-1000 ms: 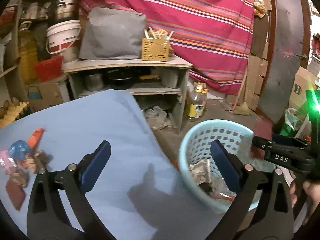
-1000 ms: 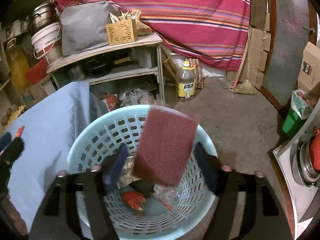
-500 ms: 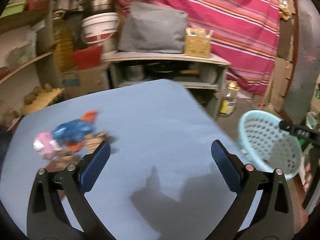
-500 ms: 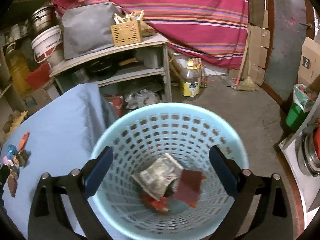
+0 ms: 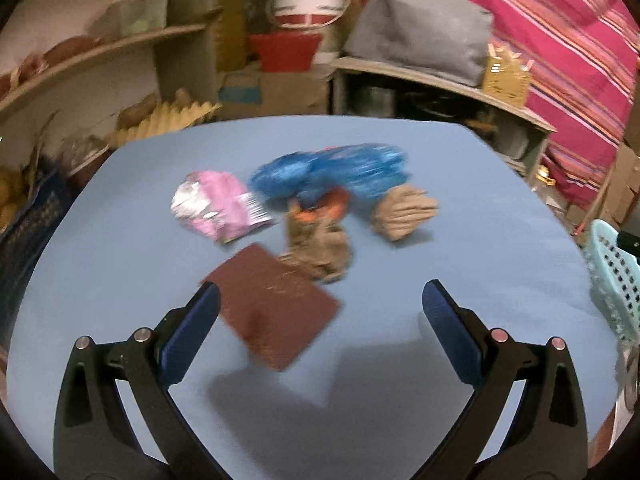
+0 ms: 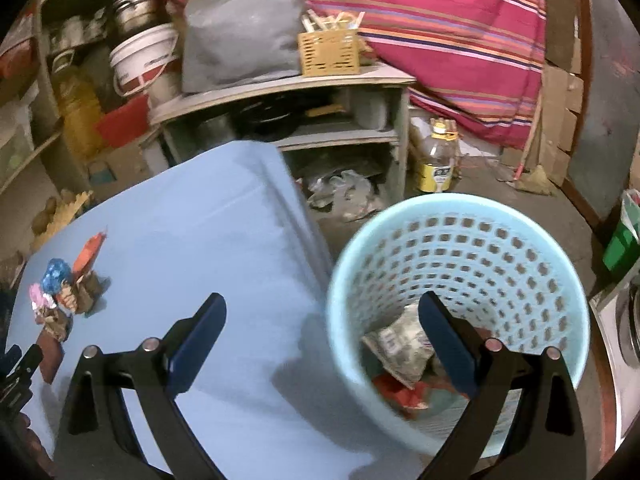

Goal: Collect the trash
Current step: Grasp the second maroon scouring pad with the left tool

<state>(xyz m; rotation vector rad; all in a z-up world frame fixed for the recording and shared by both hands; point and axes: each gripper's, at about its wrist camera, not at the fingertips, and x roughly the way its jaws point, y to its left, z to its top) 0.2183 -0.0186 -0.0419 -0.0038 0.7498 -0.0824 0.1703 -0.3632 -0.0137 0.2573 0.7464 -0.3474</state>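
The remaining trash lies in one loose cluster on the blue tabletop, probably so each piece can be picked off in turn and carried to the pale blue basket standing on the floor just beyond the tabletop's edge. Nearest the left gripper is a flat maroon scouring pad, lying partly between its fingers, which stand wide apart and touch nothing; the pad looks like the likeliest next pick. Beyond the pad sit a crumpled brown wrapper, a pink foil packet, a blue crinkled bag and a wad of tan paper, all near one another, some overlapping. The right gripper hangs over the near rim of the basket with its fingers spread wide and nothing between them, so it appears free for another trip. Inside the basket, at the bottom, are a crumpled printed wrapper and something red beside it; other scraps are too blurred to make out.
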